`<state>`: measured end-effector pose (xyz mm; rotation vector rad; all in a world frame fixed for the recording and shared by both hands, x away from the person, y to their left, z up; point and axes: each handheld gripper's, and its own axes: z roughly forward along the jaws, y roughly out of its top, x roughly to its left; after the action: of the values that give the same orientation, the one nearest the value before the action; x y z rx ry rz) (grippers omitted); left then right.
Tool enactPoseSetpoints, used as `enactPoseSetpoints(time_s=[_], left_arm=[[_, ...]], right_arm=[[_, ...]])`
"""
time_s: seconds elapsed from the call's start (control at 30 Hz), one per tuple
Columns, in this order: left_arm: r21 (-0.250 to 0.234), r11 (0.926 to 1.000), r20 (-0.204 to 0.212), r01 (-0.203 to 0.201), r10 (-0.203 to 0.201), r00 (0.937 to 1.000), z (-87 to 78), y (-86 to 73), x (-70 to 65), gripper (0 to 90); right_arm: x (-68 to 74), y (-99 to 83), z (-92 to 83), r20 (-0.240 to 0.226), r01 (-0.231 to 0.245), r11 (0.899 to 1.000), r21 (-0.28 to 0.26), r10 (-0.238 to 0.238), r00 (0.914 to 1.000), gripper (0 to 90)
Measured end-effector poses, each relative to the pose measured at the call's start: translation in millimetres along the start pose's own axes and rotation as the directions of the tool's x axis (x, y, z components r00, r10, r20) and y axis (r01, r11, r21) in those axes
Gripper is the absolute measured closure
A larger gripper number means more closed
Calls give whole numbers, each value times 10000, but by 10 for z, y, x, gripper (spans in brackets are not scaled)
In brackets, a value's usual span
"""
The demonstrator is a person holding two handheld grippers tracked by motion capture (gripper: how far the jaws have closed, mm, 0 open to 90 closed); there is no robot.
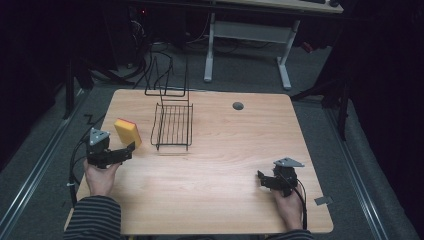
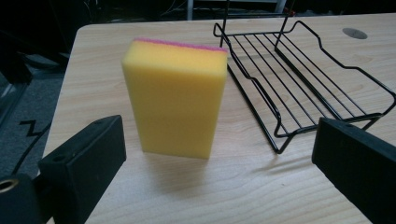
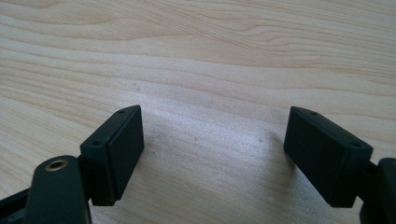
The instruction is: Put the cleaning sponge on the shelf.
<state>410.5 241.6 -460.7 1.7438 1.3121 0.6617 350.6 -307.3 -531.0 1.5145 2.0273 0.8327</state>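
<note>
A yellow sponge [image 1: 128,132] with a pink scouring layer stands on end on the wooden table's left side; in the left gripper view the sponge [image 2: 176,97] rises just ahead of the jaws. My left gripper [image 1: 128,150] is open, a short way in front of the sponge and not touching it. Right of the sponge lies a black wire rack [image 1: 173,126], also visible as the rack [image 2: 303,77] in the left gripper view. My right gripper [image 1: 261,178] rests near the table's front right, open, with bare wood between its jaws [image 3: 212,154].
A tall black wire frame [image 1: 167,80] stands at the table's back edge behind the rack. A grey cable grommet [image 1: 238,105] sits at the back right of the table [image 1: 225,150]. A white desk frame [image 1: 247,35] stands on the floor beyond.
</note>
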Motion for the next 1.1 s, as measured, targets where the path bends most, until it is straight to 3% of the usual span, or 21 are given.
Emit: enactPoseSetpoints(time_s=[0.5,1.1], left_arm=[[87,9999,-246,-80,83,9997,203,208,118,0],[268,9996,-304,80,-71,9995,478,143,223,0]], right_arm=[[0,0,0,-3,5,10000,3,-5,10000,203],[-1,0,0,-1,19,10000,-2,-19,10000,203]])
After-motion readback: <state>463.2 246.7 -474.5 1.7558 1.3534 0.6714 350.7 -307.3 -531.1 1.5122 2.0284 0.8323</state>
